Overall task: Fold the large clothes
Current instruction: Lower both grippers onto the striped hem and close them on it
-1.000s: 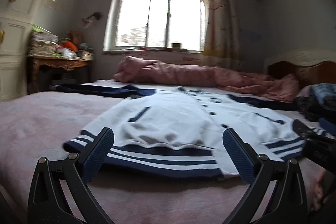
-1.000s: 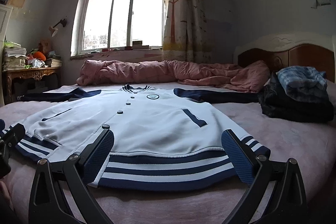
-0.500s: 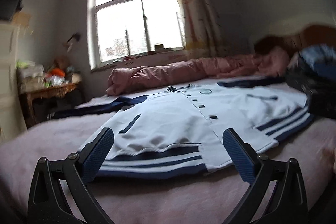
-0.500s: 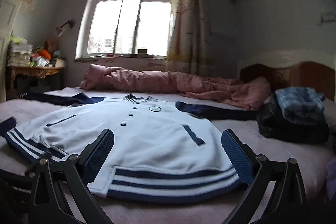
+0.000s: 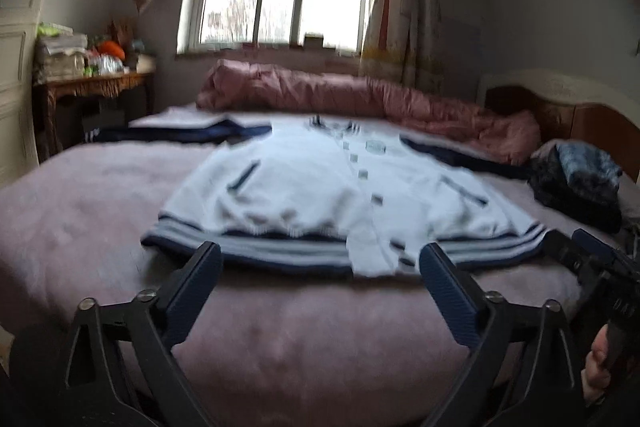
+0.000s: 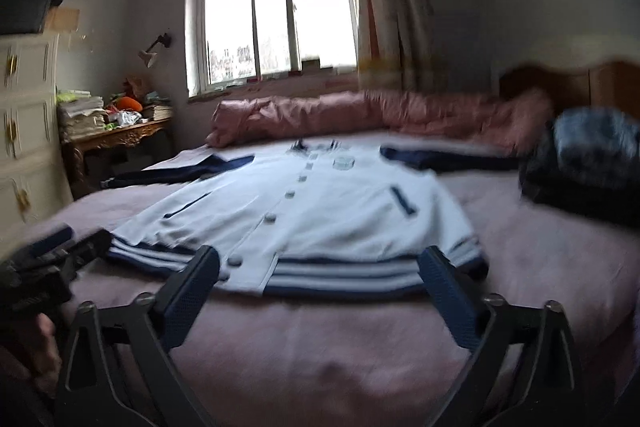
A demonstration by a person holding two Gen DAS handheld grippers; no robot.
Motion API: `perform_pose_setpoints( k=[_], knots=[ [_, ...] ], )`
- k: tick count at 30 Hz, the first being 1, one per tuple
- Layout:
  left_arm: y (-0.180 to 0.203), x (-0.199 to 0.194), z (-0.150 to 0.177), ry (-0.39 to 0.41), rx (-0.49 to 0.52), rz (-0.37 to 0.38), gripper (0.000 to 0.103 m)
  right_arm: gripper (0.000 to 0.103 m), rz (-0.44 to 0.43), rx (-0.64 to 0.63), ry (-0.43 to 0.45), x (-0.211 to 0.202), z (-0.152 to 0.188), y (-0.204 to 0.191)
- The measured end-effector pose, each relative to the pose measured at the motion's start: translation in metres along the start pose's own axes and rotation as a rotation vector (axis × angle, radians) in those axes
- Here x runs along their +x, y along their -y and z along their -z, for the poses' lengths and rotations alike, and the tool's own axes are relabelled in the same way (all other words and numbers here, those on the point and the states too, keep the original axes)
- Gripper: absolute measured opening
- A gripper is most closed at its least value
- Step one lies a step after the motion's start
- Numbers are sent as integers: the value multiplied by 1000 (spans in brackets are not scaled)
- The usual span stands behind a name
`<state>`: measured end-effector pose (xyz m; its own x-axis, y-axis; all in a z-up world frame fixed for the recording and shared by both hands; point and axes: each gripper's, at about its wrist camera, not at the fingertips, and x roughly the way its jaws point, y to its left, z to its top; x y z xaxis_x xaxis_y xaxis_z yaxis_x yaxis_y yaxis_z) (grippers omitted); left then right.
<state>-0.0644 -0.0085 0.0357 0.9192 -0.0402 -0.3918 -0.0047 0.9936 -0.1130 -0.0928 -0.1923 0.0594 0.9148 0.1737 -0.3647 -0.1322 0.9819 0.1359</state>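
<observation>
A white varsity jacket [image 5: 320,187] with navy sleeves and a striped navy hem lies flat, front up and buttoned, on the pink bed [image 5: 80,203]. It also shows in the right wrist view [image 6: 304,211]. My left gripper [image 5: 320,267] is open and empty, just short of the hem's left half. My right gripper [image 6: 320,271] is open and empty, just short of the hem's right half. The right gripper shows at the right edge of the left wrist view [image 5: 592,267]. Both views are blurred.
A rolled pink quilt [image 5: 360,99] lies along the far side under the window. A pile of dark folded clothes [image 5: 576,183] sits at the right by the wooden headboard [image 5: 592,123]. A cluttered wooden desk [image 6: 116,135] and white drawers [image 6: 24,131] stand at the left.
Both grippers have pulled back from the jacket and risen a little, so more bare bed shows before the hem. The jacket lies as before.
</observation>
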Motion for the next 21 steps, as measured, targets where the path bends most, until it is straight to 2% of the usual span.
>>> perform_pose_setpoints(
  k=[2, 3, 6, 11, 15, 21],
  knots=[
    [0, 4, 5, -30, -7, -16, 81, 83, -10, 40, -56, 9, 7, 8],
    [1, 0, 7, -20, -6, -18, 76, 81, -6, 54, -72, 12, 9, 11],
    [2, -5, 5, -26, -4, -6, 76, 80, -18, 102, -99, 18, 13, 20],
    [-5, 3, 5, -59, -10, -38, 76, 80, -22, 84, -117, 26, 14, 15],
    [-11, 13, 5, -104, -19, -27, 76, 80, -11, 75, -140, 34, 14, 13],
    [-16, 42, 17, -263, -78, 59, 76, 80, -64, 83, -203, 53, 17, 11]
  ],
)
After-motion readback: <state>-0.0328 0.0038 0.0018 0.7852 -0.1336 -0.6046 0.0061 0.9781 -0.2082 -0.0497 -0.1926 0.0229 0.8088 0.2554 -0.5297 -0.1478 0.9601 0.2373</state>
